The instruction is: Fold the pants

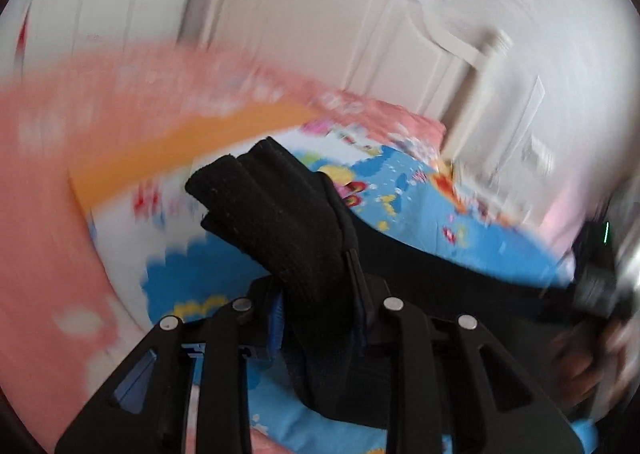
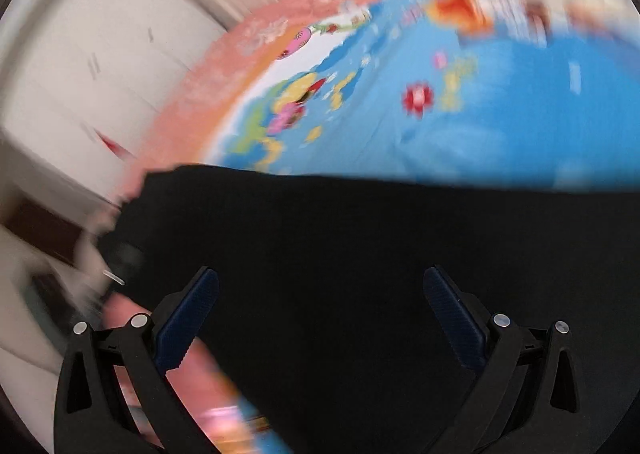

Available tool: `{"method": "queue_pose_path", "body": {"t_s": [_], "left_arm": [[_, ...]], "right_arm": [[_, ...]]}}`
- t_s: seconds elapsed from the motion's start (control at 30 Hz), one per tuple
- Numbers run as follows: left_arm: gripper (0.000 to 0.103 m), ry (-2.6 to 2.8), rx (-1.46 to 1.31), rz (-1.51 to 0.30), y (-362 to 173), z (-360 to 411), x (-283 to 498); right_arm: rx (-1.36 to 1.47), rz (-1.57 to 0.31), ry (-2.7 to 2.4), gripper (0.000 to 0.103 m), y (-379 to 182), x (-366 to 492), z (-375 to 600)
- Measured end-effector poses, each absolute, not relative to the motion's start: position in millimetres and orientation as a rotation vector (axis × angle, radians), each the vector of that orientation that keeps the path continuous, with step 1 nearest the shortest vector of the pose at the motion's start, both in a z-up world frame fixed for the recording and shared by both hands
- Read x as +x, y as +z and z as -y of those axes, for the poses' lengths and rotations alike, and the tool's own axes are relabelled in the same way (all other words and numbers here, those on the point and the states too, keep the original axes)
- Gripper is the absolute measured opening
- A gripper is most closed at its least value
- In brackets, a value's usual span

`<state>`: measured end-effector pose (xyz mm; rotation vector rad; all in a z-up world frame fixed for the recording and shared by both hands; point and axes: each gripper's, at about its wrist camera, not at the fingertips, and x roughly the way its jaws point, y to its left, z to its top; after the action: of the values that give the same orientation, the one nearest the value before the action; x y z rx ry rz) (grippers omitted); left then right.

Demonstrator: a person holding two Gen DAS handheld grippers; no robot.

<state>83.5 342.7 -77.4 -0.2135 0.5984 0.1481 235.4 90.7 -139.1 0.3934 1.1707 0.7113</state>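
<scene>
The black pants (image 1: 280,214) are bunched in my left gripper (image 1: 320,294), which is shut on a thick fold of the fabric and holds it above the bed. From there the cloth stretches right toward the other gripper (image 1: 596,286), blurred at the right edge. In the right wrist view the pants (image 2: 340,254) spread wide under my right gripper (image 2: 320,294), whose blue-padded fingers (image 2: 188,318) stand wide apart over the black cloth with nothing between them. Both views are motion-blurred.
The bed carries a colourful sheet (image 1: 420,198), blue and white with cartoon prints and a pink border (image 1: 48,190). A white panelled door and wall (image 1: 360,34) stand behind the bed. White cabinets (image 2: 80,74) show at left in the right wrist view.
</scene>
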Motion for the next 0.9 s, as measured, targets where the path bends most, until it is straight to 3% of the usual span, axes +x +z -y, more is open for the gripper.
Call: {"method": "queue_pose_path", "body": {"t_s": [0.17,0.3,0.4,0.57,0.9], "left_arm": [[0.028,0.170,0.369,-0.509,-78.9,-195.2,63.7],[0.024,0.008,0.729,-0.527,-141.4,-96.2,45.5],[0.023,0.000,0.874,-0.536,-174.7,-73.8,37.8],[0.016,0.002,0.858,-0.540,-163.3,-78.1,38.4],[0.013,-0.022,0.760,-0.469,-130.0,-63.3,27.7]], "right_arm": [[0.700,-1.231,0.749,0.099,-138.2,236.5,-29.9],[0.797,-1.210,0.758,0.099,-131.9,229.7,4.9],[0.815,-1.208,0.743,0.099,-129.9,225.7,22.4],[0.853,-1.207,0.749,0.099,-127.8,228.5,35.5],[0.802,-1.350,0.858,0.099,-153.1,224.3,-17.9]]}}
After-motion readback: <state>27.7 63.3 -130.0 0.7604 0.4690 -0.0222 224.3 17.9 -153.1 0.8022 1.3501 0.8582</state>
